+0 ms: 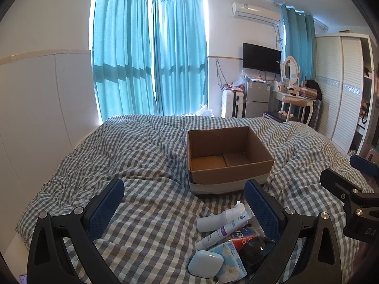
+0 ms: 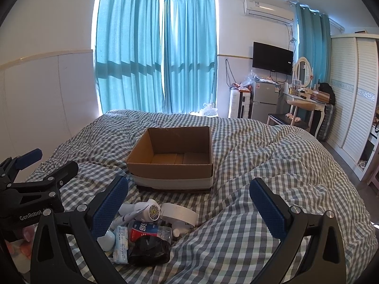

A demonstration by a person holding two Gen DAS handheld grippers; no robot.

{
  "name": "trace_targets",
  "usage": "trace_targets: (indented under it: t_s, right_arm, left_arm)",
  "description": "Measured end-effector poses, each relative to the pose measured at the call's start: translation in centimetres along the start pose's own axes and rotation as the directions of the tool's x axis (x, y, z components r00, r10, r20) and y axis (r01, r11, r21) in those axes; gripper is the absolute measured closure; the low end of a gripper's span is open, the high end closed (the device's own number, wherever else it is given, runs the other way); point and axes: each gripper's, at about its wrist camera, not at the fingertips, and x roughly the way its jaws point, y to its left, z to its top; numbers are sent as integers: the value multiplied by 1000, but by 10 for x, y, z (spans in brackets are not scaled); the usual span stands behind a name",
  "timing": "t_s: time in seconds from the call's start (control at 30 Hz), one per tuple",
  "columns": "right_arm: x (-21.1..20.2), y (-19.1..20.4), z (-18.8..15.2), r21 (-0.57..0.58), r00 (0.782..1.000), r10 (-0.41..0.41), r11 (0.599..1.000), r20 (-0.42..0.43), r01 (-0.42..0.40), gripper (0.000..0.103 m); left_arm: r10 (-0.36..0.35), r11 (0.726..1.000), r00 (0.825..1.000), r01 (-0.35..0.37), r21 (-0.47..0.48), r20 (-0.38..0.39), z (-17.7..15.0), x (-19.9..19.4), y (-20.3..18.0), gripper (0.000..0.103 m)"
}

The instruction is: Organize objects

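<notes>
An empty open cardboard box point(image 1: 227, 156) point(image 2: 173, 158) stands on the checked bed. In front of it lies a pile of small items: a pale blue case point(image 1: 205, 263), a tissue pack point(image 1: 231, 261) point(image 2: 121, 243), a white tube point(image 1: 221, 232), a red-labelled bottle point(image 2: 149, 232), a black pouch point(image 2: 150, 252) point(image 1: 254, 248) and a white ring-shaped strip point(image 2: 180, 214). My left gripper point(image 1: 184, 209) is open and empty, above the pile's left side. My right gripper point(image 2: 189, 208) is open and empty, above the pile's right side.
The checked duvet point(image 1: 142, 156) point(image 2: 272, 165) is rumpled, with a raised fold at the right. Blue curtains point(image 1: 146, 54), a fridge point(image 1: 257, 101), a dressing table point(image 1: 293, 97) and a wardrobe point(image 1: 341, 90) stand beyond the bed.
</notes>
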Motion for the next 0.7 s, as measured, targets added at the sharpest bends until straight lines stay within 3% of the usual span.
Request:
trace_targets:
  t_s: [0.3,0.43,0.6,0.7]
  right_arm:
    - [9,-3,-13,8,999,1,1000,-40,-1,0]
    - [19,-5,-24,10,996,3,1000,-86,-2,0]
    - [35,-6,-44,8,988,5,1000,-156,-3,0]
    - [44,-6,-53,14,981,14,1000,-194,-11,0]
  left_arm:
    - [10,999,992,-5,37,-123,-31,26,-1,0]
    - [-20,999,966,32,42,-257,-57,47,-1,0]
    - [-73,997,919,73,-14,-386,-86,65,5,0]
    - [-57,997,918,70,19,-393,-93,65,-2,0]
